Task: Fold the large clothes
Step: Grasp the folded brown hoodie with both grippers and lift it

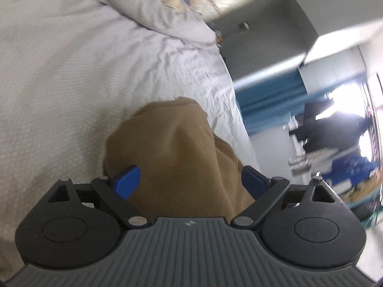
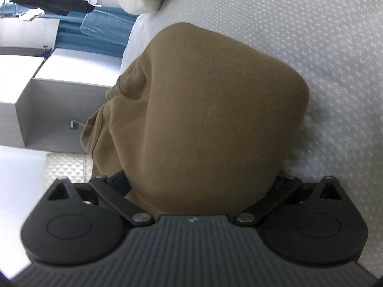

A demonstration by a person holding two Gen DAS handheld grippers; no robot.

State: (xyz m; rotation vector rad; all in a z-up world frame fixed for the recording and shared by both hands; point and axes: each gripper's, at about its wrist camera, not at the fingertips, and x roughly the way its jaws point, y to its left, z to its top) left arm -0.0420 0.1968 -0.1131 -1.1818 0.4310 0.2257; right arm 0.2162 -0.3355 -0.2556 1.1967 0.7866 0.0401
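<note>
A white bedspread (image 1: 71,76) with a woven dot pattern fills most of both views. On it lies the brown garment (image 2: 215,110), bunched into a thick rounded mound near the bed's edge; in the right wrist view its seamed folds hang toward the left side, by the gap beside the bed.

The left gripper (image 1: 191,179) points down at a slant over the near end of the garment. Its jaws stand wide apart, the blue fingers (image 1: 128,179) on either side of the cloth and not pressing it. The right gripper (image 2: 198,184) also tilts downward, close against the mound. Its jaws are spread wide too; the fingertips are mostly hidden behind the fabric, which bulges between them without being pinched.

A white pillow (image 1: 167,16) lies at the far end of the bed. Beyond the bed's edge stand a grey cabinet (image 2: 55,110), a teal curtain (image 1: 270,95) and dark clothes (image 1: 335,129) hanging by a bright window, all blurred.
</note>
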